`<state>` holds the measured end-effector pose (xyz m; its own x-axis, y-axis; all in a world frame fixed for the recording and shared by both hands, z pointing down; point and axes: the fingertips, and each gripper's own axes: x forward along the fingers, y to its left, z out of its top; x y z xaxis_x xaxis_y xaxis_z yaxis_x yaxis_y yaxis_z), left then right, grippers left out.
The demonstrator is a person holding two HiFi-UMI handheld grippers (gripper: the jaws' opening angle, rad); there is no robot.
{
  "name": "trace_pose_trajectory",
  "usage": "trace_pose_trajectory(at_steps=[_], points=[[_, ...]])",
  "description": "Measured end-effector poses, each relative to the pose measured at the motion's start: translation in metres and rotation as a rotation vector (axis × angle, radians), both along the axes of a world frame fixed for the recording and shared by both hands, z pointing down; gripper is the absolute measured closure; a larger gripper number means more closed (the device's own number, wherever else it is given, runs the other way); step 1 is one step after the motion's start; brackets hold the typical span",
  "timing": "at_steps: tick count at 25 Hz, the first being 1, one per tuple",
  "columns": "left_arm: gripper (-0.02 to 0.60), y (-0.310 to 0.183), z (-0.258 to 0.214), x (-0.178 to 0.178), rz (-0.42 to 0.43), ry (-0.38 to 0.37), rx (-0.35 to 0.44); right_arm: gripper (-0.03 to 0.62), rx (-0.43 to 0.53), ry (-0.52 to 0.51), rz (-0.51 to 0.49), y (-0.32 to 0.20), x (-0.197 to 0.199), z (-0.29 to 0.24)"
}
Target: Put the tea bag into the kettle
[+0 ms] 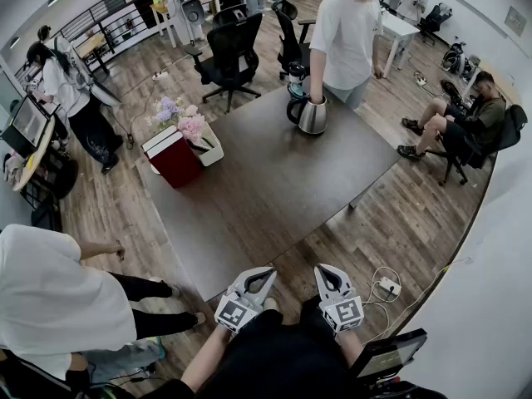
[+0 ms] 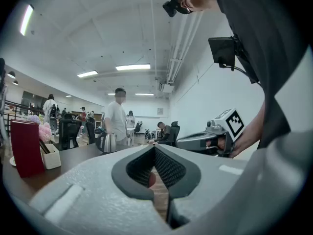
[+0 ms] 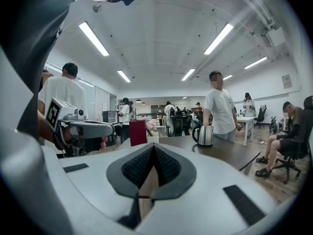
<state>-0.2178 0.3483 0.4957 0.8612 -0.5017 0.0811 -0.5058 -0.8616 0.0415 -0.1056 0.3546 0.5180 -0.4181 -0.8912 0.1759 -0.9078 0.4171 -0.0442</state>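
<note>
Flowers [image 1: 179, 120], pink and purple, stand in a white holder [image 1: 213, 151] just beside a red box [image 1: 174, 158]. All three are on the dark counter [image 1: 274, 189], well ahead of the left tongs [image 1: 271, 271] and off to their left. The left tongs are held just off the counter's near edge, jaws fully together and gripping nothing. The steel kettle [image 1: 312, 115] stands upright at the counter's far edge, well apart from both tongs and roughly straight ahead of the gap between them. Just beside the left tongs, on their right, the right tongs [image 1: 321, 269] are likewise closed tip to tip and empty. A person in a white shirt [image 1: 345, 32] stands just behind the kettle, one arm hanging down close to it.
</note>
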Motion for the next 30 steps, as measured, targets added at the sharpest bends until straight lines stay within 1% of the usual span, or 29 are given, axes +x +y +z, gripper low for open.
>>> trace_pose_trajectory(at_steps=[4, 7, 11, 15, 20, 26, 30], points=[[0.581, 0.003, 0.000, -0.003, 0.035, -0.021, 0.023, 0.589, 0.000, 0.003, 0.021, 0.009, -0.003, 0.002], [0.581, 0.000, 0.000, -0.003, 0.042, -0.013, 0.028, 0.589, -0.006, 0.007, 0.038, 0.013, -0.001, 0.004], [0.581, 0.001, 0.003, -0.001, 0.064, -0.017, 0.019, 0.589, -0.003, -0.025, 0.110, 0.018, 0.013, 0.004], [0.581, 0.007, 0.010, 0.000, 0.087, -0.026, 0.022, 0.588, -0.003, -0.009, 0.144, 0.025, 0.020, 0.007], [0.581, 0.005, 0.016, -0.009, 0.072, -0.019, 0.004, 0.588, -0.006, 0.006, 0.153, 0.025, 0.013, 0.011], [0.581, 0.002, 0.026, -0.027, 0.027, -0.026, 0.004, 0.588, -0.018, 0.026, 0.123, 0.024, -0.003, 0.016], [0.581, -0.005, 0.027, -0.037, -0.003, -0.031, -0.017, 0.588, -0.013, 0.031, 0.109, 0.019, -0.013, 0.015]])
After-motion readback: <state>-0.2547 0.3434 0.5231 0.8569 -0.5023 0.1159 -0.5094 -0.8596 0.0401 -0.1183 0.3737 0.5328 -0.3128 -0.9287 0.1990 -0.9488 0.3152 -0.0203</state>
